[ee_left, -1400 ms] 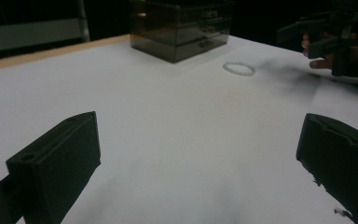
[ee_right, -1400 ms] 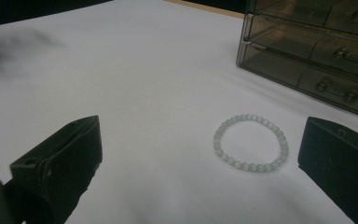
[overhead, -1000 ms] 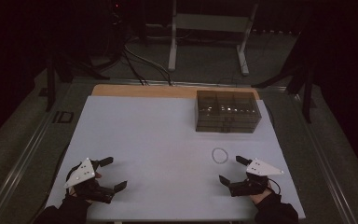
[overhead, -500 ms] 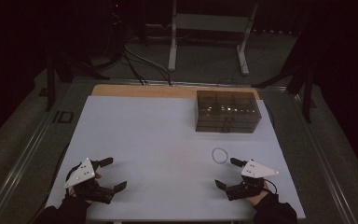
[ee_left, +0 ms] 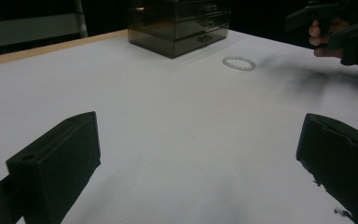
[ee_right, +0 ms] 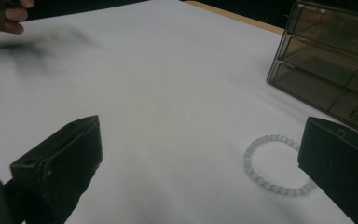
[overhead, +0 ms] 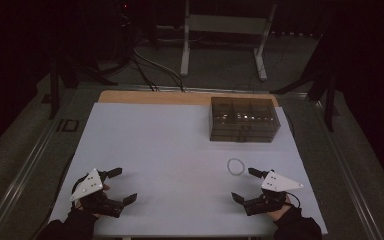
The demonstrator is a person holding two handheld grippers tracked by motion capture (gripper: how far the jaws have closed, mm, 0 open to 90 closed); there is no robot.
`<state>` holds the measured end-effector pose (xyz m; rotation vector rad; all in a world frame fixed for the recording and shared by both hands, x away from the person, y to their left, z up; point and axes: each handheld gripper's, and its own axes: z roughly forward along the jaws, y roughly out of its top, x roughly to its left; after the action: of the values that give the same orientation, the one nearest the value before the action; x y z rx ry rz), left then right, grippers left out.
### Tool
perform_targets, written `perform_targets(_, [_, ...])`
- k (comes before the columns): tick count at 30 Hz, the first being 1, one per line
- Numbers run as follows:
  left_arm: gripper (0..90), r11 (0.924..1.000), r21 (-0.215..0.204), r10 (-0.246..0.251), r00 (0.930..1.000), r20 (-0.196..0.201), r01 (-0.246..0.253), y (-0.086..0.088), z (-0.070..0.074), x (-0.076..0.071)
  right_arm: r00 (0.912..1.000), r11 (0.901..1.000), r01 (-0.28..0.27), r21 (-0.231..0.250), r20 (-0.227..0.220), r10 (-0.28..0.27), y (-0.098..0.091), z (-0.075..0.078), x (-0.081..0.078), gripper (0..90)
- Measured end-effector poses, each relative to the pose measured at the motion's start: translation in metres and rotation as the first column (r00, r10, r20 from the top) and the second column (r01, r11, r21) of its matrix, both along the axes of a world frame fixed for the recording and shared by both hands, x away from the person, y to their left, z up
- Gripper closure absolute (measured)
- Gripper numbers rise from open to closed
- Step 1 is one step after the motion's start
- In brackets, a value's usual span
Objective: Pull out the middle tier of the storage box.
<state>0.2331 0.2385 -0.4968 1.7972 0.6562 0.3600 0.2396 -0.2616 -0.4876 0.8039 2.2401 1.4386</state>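
While seen from the high view, the bead bracelet [overhead: 235, 166] lies flat on the white table [overhead: 170, 145], just ahead of the right gripper [overhead: 245, 185]; the left gripper [overhead: 120, 185] sits well apart. Both grippers are spread wide and empty. Left gripper view: a pale ring near the smoky translucent drawer box [ee_left: 179, 23]. Right gripper view: small round whitish beads form a closed loop beside the right-hand jaw; no legible writing.
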Motion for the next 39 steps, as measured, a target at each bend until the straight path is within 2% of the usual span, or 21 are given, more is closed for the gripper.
perform_targets(9, [1.1,1.0000,0.003,0.000,1.0000,0.000,0.000,0.000,0.000,0.000,0.9999,0.9998,0.004,-0.018,0.013,-0.004,-0.001,0.006,0.003,0.0])
perform_targets(24, [1.1,1.0000,0.006,-0.001,1.0000,-0.002,0.001,0.000,-0.001,0.000,0.9934,0.9982,0.033,-0.049,0.111,-0.027,-0.007,0.024,0.019,0.0])
perform_targets(39, [1.1,0.9999,0.010,-0.009,0.9999,-0.006,0.009,0.000,-0.001,-0.001,0.9874,0.9954,0.049,-0.083,0.154,-0.036,-0.009,0.035,0.033,0.0])
